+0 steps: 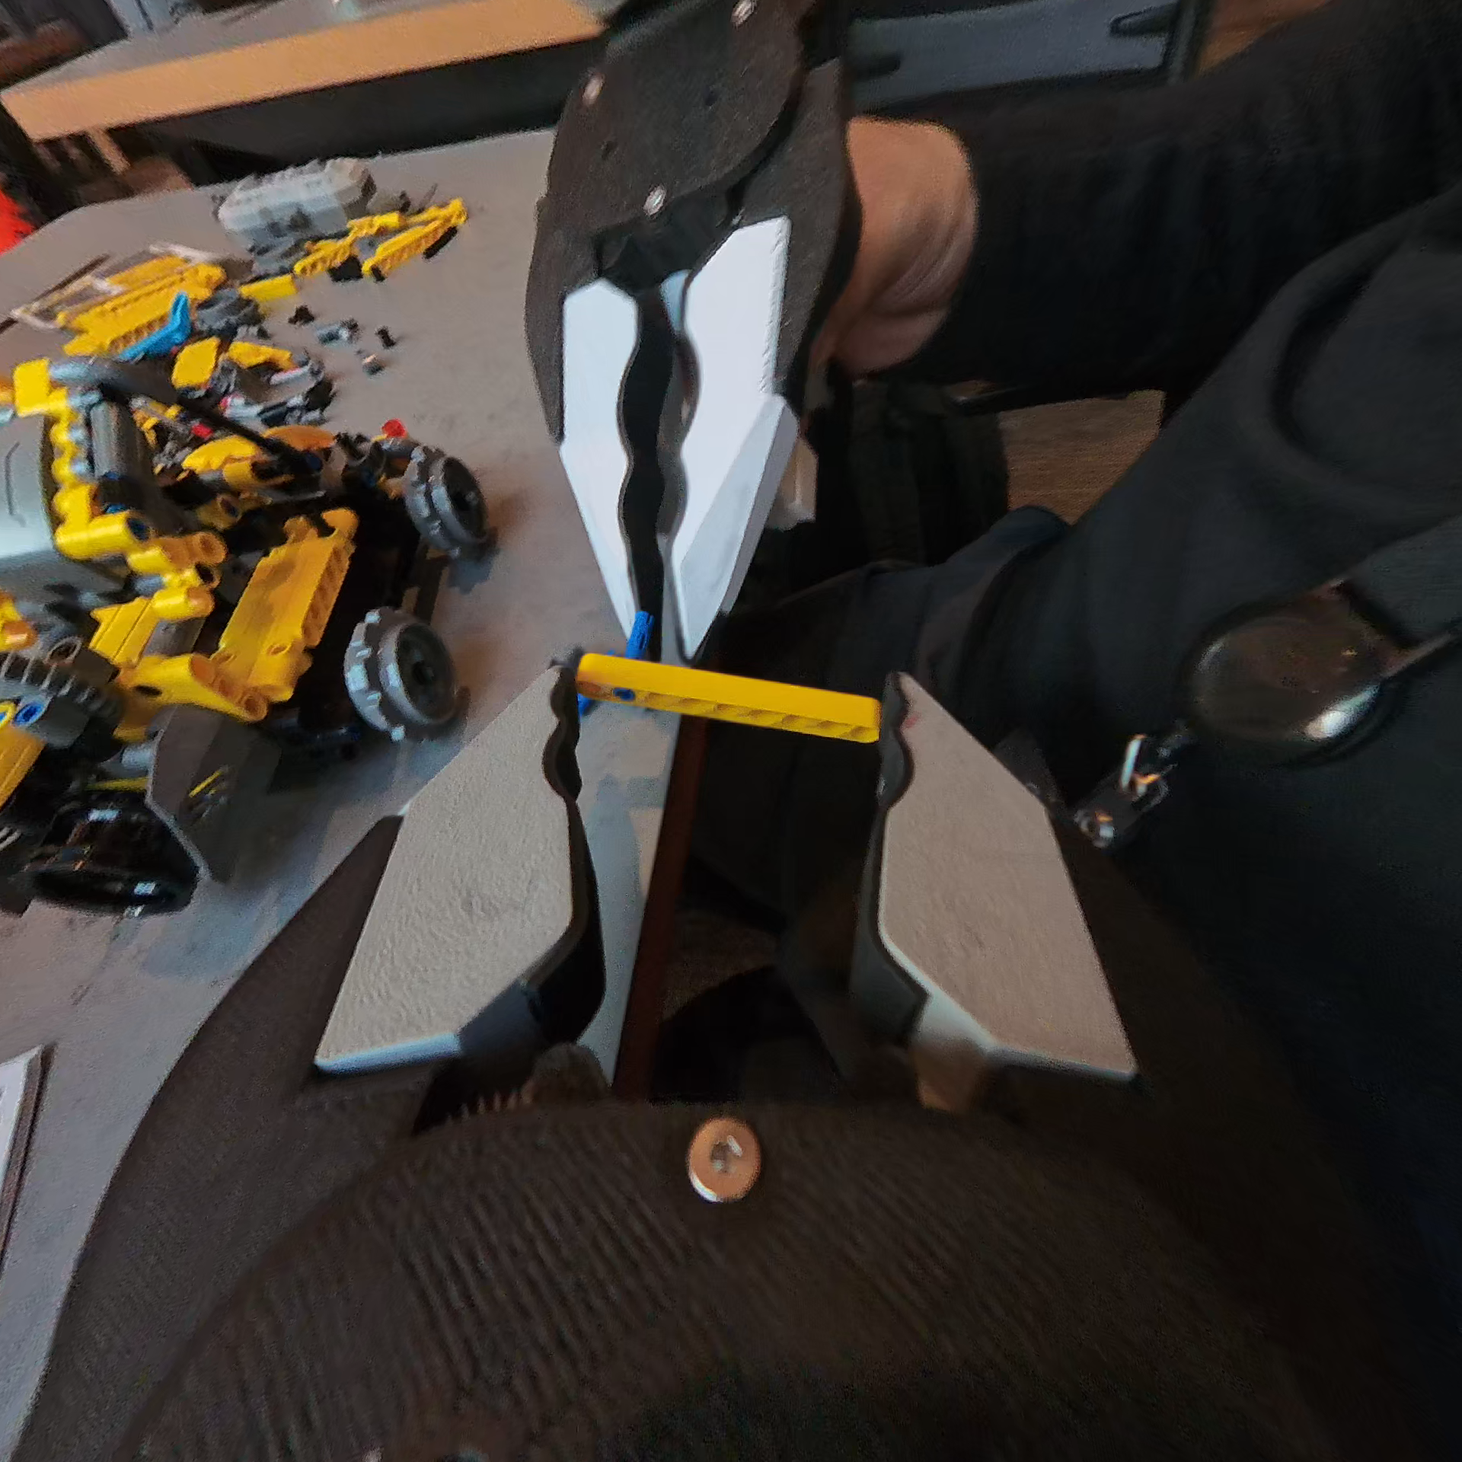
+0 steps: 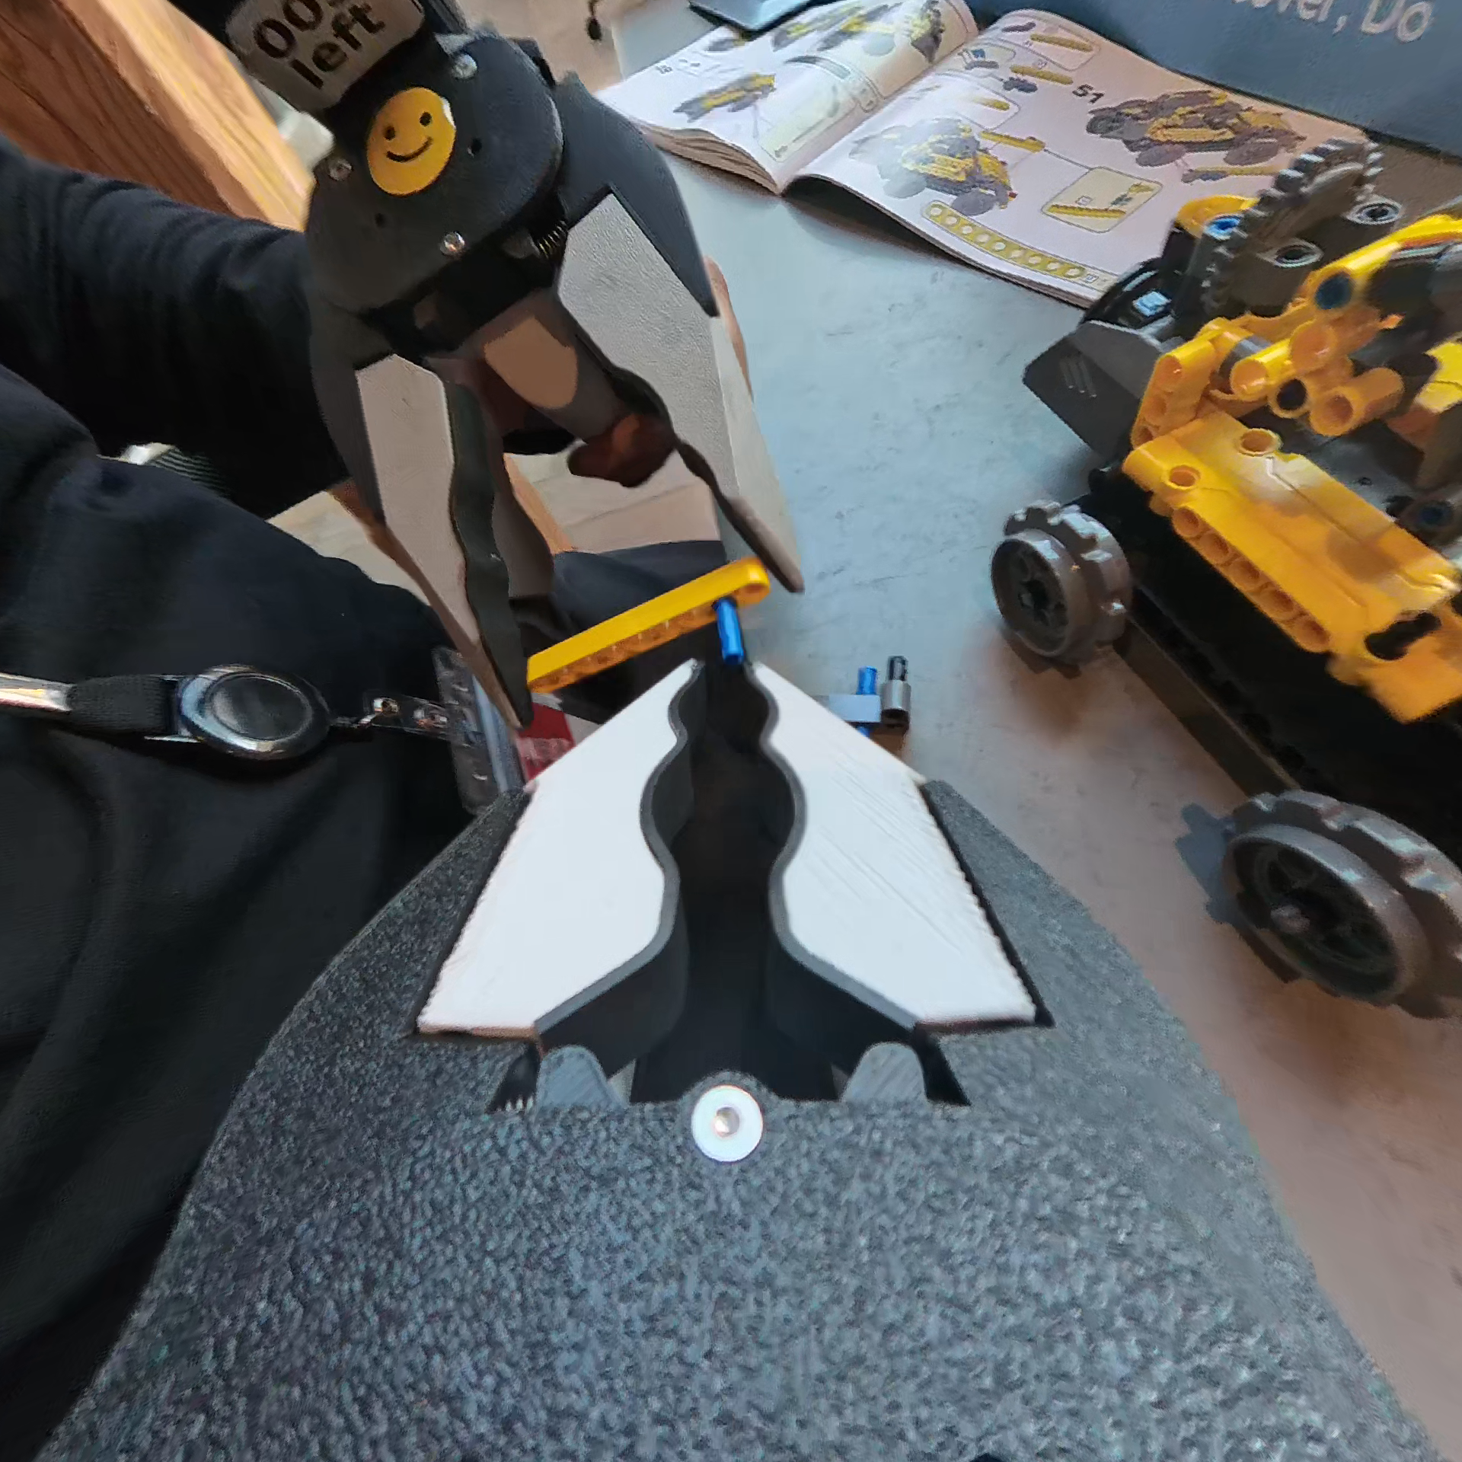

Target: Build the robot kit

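My left claw (image 1: 724,696) grips a yellow beam (image 1: 728,706) lengthwise, one finger on each end, just off the surface's (image 1: 490,380) near edge. My right claw (image 2: 724,672) is pinched on a blue pin (image 2: 728,630) seated in the beam's end hole. The yellow model vehicle (image 2: 1297,506) stands near.

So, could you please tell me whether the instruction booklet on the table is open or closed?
Open. The instruction booklet lies flat on the grey table with two printed pages spread side by side, beyond the yellow model vehicle.
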The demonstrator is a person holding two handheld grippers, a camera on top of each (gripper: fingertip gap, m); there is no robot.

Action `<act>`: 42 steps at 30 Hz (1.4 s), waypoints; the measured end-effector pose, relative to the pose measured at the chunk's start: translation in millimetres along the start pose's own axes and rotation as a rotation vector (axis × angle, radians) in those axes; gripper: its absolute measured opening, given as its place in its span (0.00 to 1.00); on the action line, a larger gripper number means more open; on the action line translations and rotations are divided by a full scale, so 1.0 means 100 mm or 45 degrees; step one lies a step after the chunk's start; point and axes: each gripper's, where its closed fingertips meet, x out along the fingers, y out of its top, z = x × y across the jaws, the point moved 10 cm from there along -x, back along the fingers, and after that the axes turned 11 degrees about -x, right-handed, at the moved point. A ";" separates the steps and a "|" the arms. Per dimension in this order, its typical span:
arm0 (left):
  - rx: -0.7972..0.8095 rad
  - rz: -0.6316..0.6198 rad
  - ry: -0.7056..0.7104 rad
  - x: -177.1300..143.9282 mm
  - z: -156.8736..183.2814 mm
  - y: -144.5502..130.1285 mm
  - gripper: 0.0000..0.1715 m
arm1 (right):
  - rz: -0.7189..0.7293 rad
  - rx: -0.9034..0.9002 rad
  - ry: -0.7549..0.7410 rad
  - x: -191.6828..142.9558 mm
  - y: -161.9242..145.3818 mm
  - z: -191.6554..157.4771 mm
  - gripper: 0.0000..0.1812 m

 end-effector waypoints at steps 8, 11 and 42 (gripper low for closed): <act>-0.310 -0.149 0.039 0.01 -0.20 -0.03 0.43 | -0.173 -0.090 -0.261 -0.18 -0.04 0.15 0.10; -0.329 -0.196 0.014 0.02 -0.23 -0.01 0.43 | -0.194 -0.113 -0.276 -0.17 -0.02 0.15 0.10; -0.467 -0.337 -0.021 0.05 -0.34 0.04 0.35 | -0.329 -0.230 -0.223 0.01 0.04 0.24 0.08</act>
